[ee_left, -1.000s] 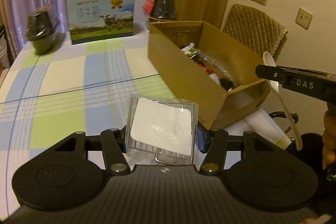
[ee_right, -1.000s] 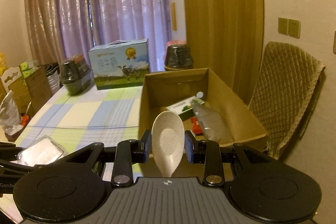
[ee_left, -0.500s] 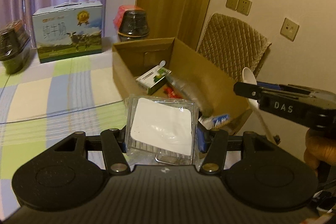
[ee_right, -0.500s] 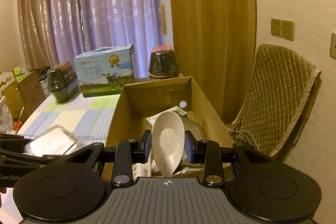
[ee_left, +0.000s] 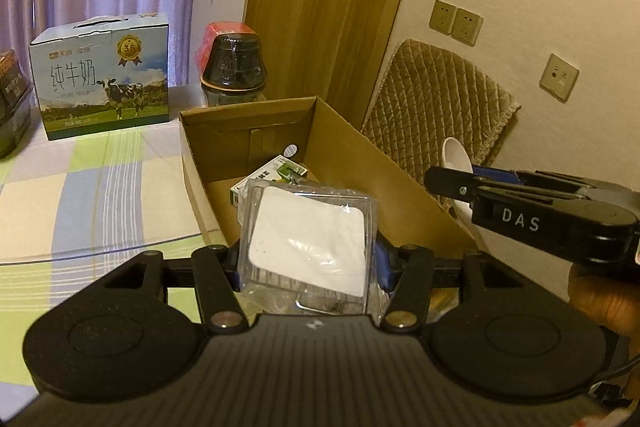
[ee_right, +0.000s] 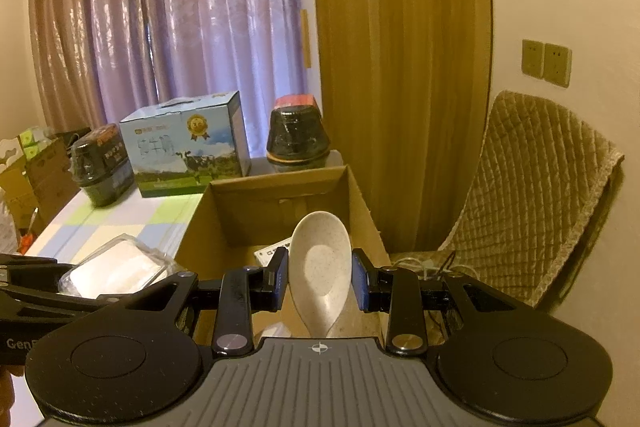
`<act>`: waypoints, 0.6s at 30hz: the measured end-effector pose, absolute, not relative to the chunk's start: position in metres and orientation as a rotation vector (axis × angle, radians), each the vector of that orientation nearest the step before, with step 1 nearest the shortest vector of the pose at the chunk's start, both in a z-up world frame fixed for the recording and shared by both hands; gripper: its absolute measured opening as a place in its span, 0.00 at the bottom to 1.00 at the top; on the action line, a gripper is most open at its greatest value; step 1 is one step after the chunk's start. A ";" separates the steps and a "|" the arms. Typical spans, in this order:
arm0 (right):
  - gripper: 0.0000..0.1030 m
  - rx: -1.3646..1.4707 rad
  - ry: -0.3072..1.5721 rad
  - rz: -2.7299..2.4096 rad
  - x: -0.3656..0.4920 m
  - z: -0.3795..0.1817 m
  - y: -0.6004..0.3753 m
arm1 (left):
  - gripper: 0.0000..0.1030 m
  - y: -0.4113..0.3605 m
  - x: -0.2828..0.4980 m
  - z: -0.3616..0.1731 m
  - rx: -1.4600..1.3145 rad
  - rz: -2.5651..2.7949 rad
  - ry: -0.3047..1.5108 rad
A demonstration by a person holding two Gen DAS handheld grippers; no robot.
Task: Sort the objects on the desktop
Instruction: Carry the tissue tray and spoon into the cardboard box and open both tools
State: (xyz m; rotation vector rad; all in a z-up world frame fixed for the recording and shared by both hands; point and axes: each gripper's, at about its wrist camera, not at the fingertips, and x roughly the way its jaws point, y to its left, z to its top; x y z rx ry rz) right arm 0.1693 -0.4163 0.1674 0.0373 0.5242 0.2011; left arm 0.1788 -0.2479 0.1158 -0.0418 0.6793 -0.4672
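Observation:
My left gripper [ee_left: 308, 263] is shut on a clear plastic case [ee_left: 308, 239] with a white pad inside, held above the near end of an open cardboard box [ee_left: 344, 151]. A white speckled spoon [ee_right: 320, 267] stands bowl up between the pads of my right gripper [ee_right: 320, 279], which is shut on it over the same cardboard box [ee_right: 364, 211]. The box holds a green-and-white carton [ee_left: 276, 175]. In the left wrist view the right gripper [ee_left: 444, 179] comes in from the right with the spoon [ee_left: 456, 155]. The right wrist view shows the case [ee_right: 116, 267] at the lower left.
A blue milk carton box [ee_left: 100, 75] and a black jar [ee_left: 234, 67] stand on the checked tablecloth [ee_left: 100, 187] behind the cardboard box. Another black jar [ee_right: 102, 167] sits further left. A quilted chair back [ee_right: 532, 179] is at the right, by the wall.
Both grippers have moved forward and right, over the cardboard box. The left one swung from the tablecloth toward the box opening. Each keeps its hold.

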 end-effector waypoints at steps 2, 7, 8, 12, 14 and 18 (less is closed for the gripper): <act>0.29 0.045 0.533 0.208 0.180 0.166 -0.417 | 0.50 -0.251 0.186 0.114 -0.042 -0.459 0.683; 0.29 0.046 0.540 0.225 0.204 0.165 -0.412 | 0.50 -0.257 0.206 0.110 -0.047 -0.440 0.688; 0.29 0.045 0.539 0.226 0.209 0.164 -0.412 | 0.50 -0.258 0.209 0.110 -0.050 -0.437 0.687; 0.29 0.041 0.537 0.227 0.225 0.163 -0.410 | 0.50 -0.257 0.228 0.108 -0.070 -0.417 0.689; 0.29 0.045 0.542 0.223 0.233 0.161 -0.410 | 0.50 -0.257 0.238 0.105 -0.079 -0.408 0.698; 0.29 0.055 0.555 0.215 0.243 0.155 -0.412 | 0.55 -0.258 0.254 0.100 -0.087 -0.397 0.700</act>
